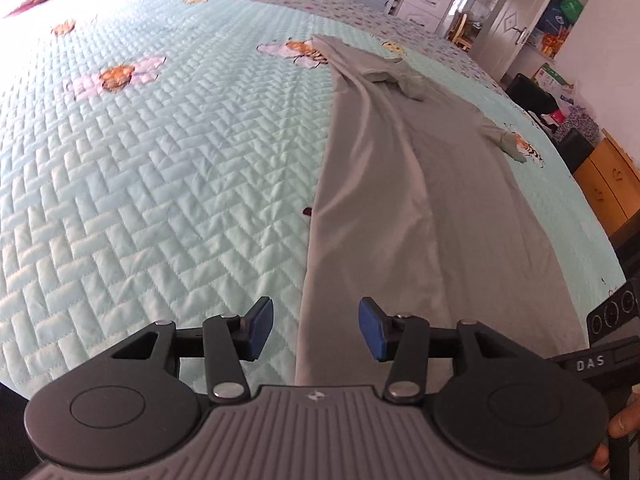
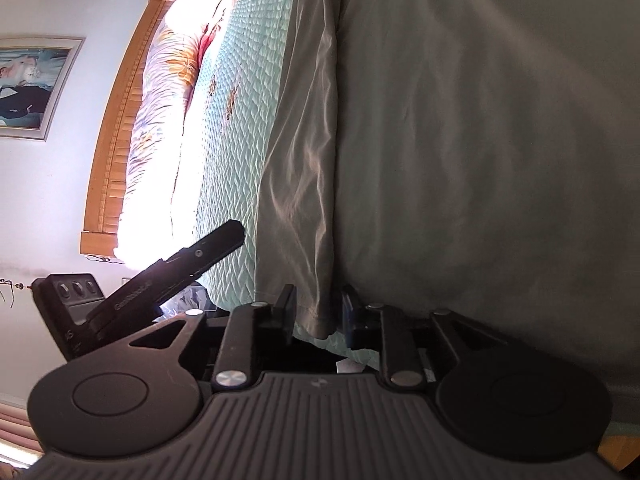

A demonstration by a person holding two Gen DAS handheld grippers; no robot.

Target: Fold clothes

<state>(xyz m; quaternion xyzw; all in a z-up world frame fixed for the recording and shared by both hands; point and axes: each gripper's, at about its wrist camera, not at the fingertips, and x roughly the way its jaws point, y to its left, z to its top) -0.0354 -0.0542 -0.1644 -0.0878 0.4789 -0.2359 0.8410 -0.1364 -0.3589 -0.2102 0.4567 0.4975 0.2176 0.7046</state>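
Observation:
A long grey garment [image 1: 400, 200] lies stretched out on the mint quilted bedspread [image 1: 160, 180], one sleeve [image 1: 400, 78] folded over it and another sleeve [image 1: 508, 142] sticking out to the right. My left gripper [image 1: 316, 330] hovers open over the garment's near left edge, nothing between its blue pads. In the right wrist view, which is rolled sideways, my right gripper [image 2: 319, 316] is closed on a bunched hem fold of the garment [image 2: 460, 140], which fills the right side. Part of the left gripper [image 2: 160, 292] shows at the lower left.
Patterned pillows [image 2: 160, 100] and a wooden headboard [image 2: 108, 128] lie at the bed's head. Beyond the bed's far right edge stand an orange cabinet [image 1: 608, 184], white drawers [image 1: 428, 4] and a door [image 1: 504, 28]. A hand [image 1: 624, 424] shows at the lower right.

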